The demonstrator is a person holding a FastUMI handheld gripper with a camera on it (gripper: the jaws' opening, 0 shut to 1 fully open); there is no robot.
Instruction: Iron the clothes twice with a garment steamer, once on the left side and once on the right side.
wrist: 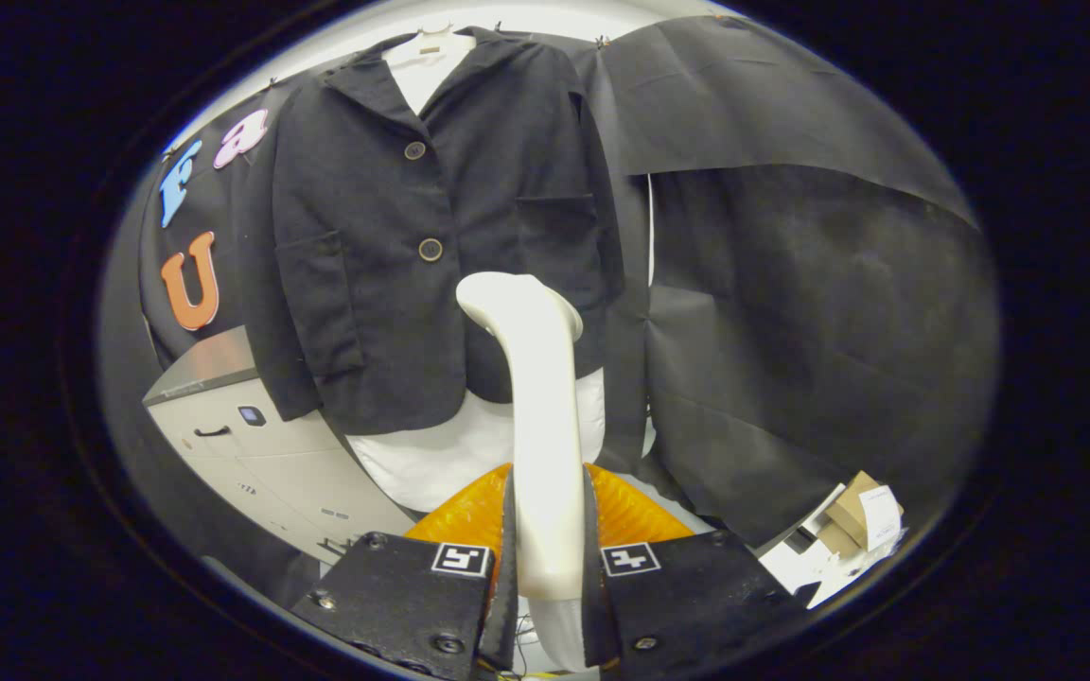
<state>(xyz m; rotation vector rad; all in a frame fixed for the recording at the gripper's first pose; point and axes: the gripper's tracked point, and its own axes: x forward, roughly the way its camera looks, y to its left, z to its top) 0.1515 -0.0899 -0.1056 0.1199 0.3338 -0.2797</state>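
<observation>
A dark jacket (431, 227) with two buttons hangs on a hanger over a white garment (441, 454), whose hem shows below it. My gripper (548, 530) is shut on the handle of a white garment steamer (536, 378), both fingers (507, 539) pressing its sides. The steamer rises upright from between the fingers. Its head (507, 298) stands in front of the jacket's lower right part, near the bottom hem; whether it touches the cloth I cannot tell.
An orange translucent part (469, 515) sits just ahead of the fingers, behind the handle. A pale cabinet (252, 445) stands lower left of the jacket. Cardboard boxes and papers (848, 530) lie at the lower right. Black cloth (791, 284) hangs right of the jacket.
</observation>
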